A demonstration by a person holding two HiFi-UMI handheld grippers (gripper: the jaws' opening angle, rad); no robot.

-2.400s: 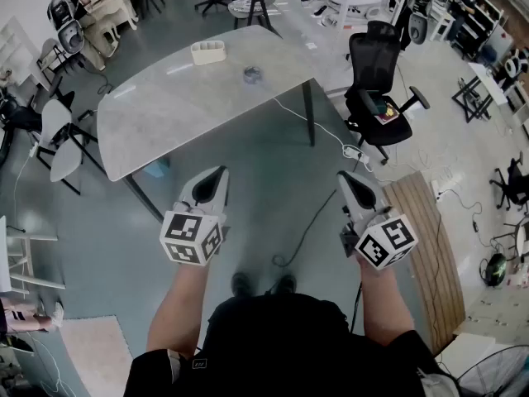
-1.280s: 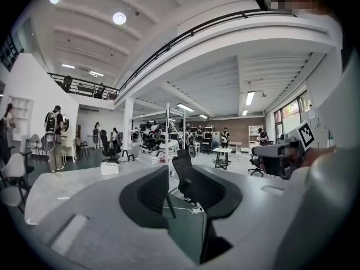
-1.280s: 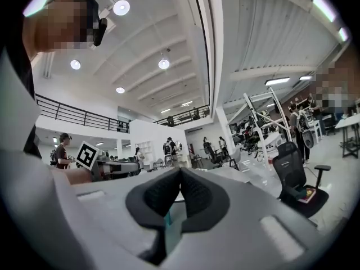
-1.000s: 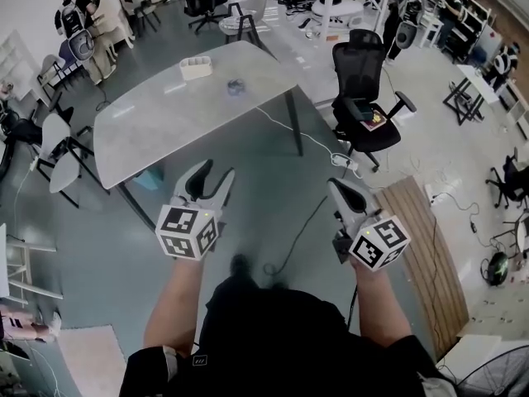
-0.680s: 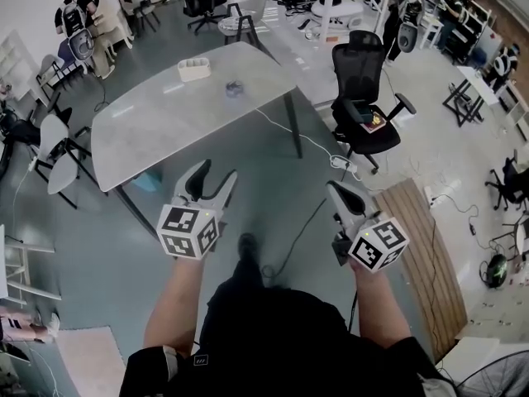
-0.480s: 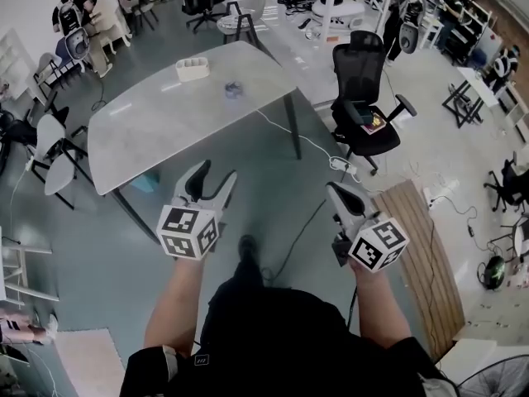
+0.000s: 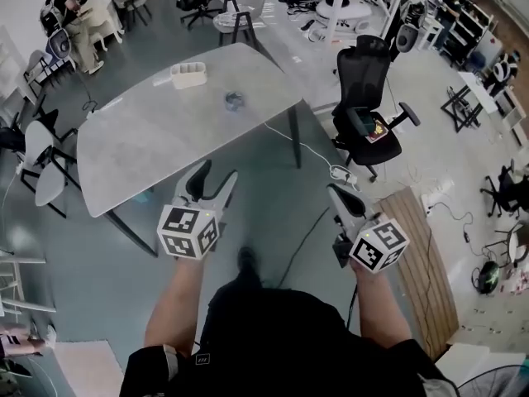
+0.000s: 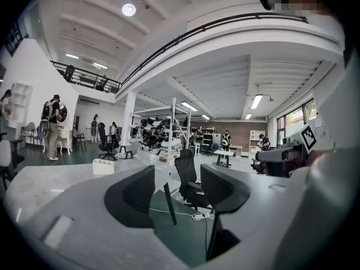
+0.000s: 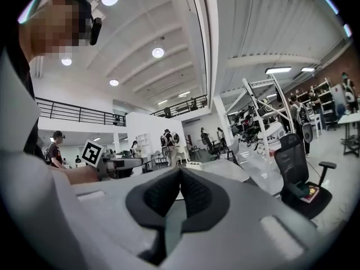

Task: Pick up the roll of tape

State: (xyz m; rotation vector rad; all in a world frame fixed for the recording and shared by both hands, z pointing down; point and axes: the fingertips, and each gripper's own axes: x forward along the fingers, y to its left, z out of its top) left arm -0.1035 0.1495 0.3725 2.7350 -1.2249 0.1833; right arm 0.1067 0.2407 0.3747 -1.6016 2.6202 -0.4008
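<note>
The left gripper point(image 7: 216, 172) stands spread wide, the right gripper point(image 7: 335, 191) clenched — both empty. The roll of tape point(image 7: 235, 100) — probably that small dark ring — lies far off on the grey table point(image 7: 140, 147), well apart from both.

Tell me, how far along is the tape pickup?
Done: little beyond getting ready; the left gripper has its jaws apart and empty, the right gripper is shut and empty. In hand: both grippers are held out toward the table, short of its near edge. Remaining: reaching the small roll of tape lying on the tabletop near the white container, closing on it and lifting it.
</note>
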